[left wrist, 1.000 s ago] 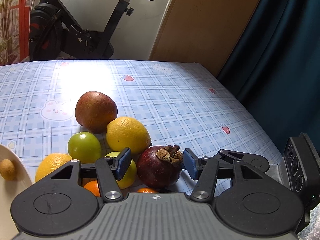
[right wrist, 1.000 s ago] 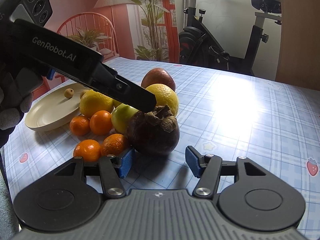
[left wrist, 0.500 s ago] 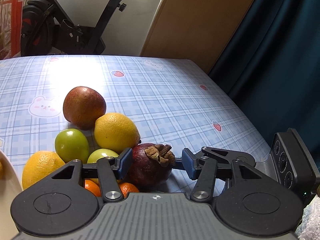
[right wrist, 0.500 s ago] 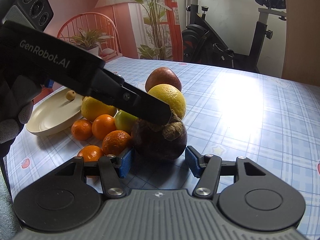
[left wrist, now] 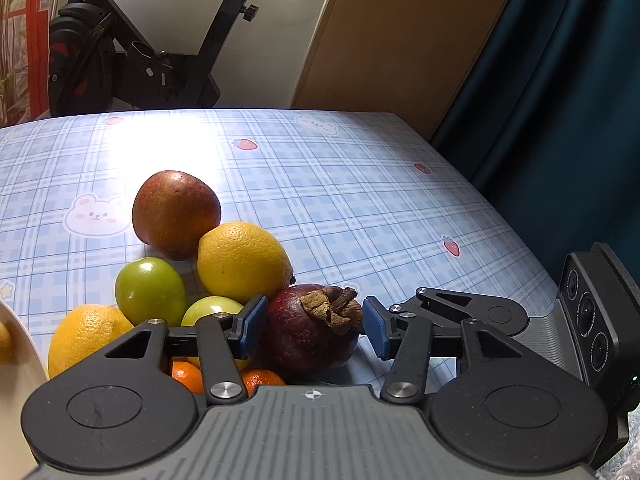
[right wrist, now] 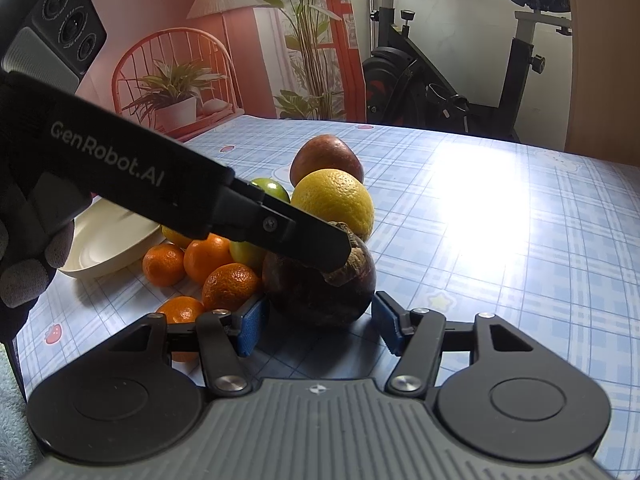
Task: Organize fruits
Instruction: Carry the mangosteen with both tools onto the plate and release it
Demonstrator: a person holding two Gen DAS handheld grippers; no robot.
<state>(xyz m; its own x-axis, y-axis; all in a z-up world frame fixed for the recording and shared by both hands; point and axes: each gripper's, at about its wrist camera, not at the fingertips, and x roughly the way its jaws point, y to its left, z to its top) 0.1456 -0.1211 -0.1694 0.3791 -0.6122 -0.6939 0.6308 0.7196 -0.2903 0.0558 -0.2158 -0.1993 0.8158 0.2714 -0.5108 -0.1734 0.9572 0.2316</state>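
Both tongs bracket the same fruit. From the left wrist view, the left gripper (left wrist: 314,326) has its blue pads on either side of the dark purple mangosteen with a dried brown calyx (left wrist: 310,330); its jaws are closing, the left pad at the skin and the right pad just clear, so I judge it not yet clamped. That mangosteen sits on the blue checked tablecloth (left wrist: 360,200) at the near edge of a fruit heap: a yellow orange (left wrist: 242,262) touches it behind, with a red-brown apple (left wrist: 174,214), two green apples and another yellow citrus further left. A cream plate's rim (left wrist: 18,344) shows at the left edge, holding one small tan round fruit, cut off by the frame. From the right wrist view, the right gripper (right wrist: 320,326) straddles the mangosteen (right wrist: 316,292) low down, jaws opening and both pads apart from it, probably giving way to the other tool, whose black body crosses over the fruit. Small orange mandarins (right wrist: 230,284) crowd its left side. The cream plate (right wrist: 108,248) lies beyond; its contents are hidden here.
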